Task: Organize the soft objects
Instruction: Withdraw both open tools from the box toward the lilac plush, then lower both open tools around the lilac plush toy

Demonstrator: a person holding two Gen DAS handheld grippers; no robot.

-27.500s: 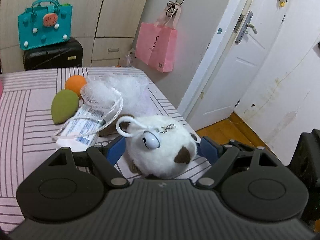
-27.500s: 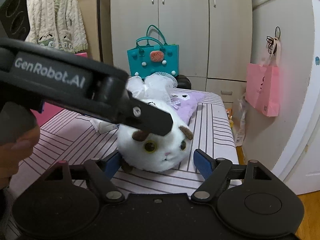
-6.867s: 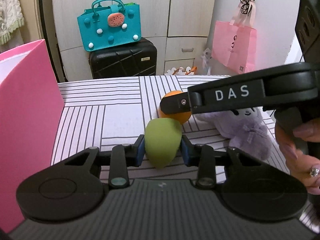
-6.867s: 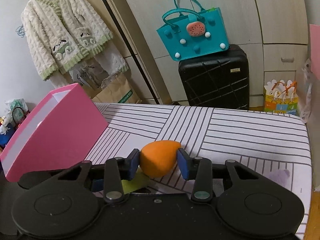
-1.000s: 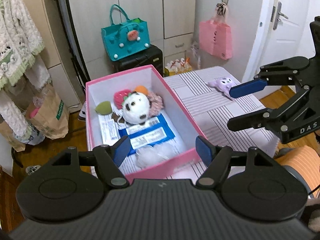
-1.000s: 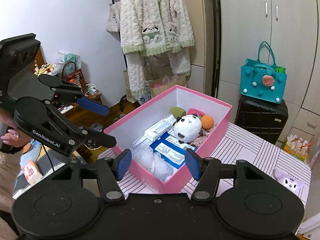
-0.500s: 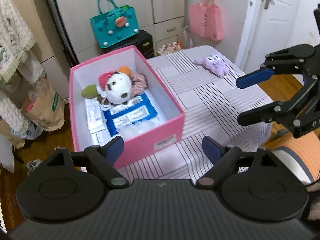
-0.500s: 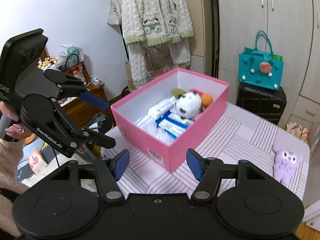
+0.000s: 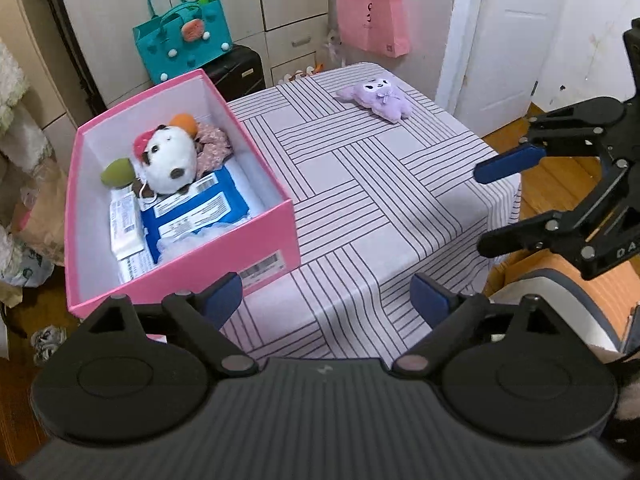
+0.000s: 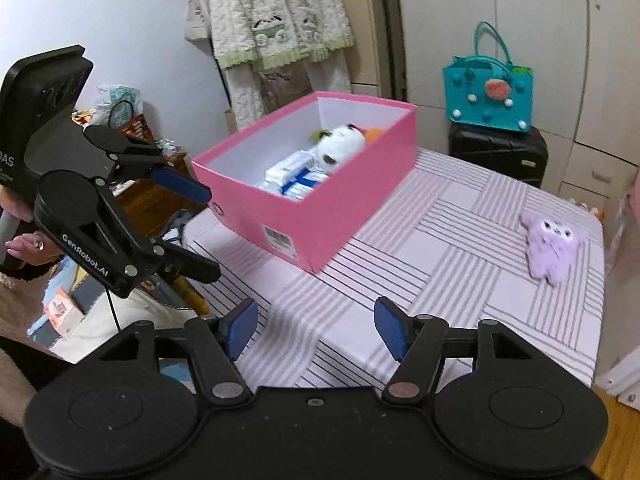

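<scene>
Your left tool (image 9: 326, 294) is opening, nothing between its jaws; right tool (image 10: 316, 328) half-open, empty. Pink box (image 9: 276, 236) packed; purple plush (image 9: 378, 96) alone on far desk (image 9: 360, 184), likely next.

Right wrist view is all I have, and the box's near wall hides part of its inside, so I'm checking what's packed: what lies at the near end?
Observer: A white mesh puff lies against the near wall of the pink box, partly under the blue packet.
Operator: Anything beside the plush that I can't see?
Observer: A floral fabric piece sits between the white plush and the box's side wall.
Operator: Is my own gripper empty?
Observer: Yes, the right gripper is open with nothing between its jaws.
</scene>
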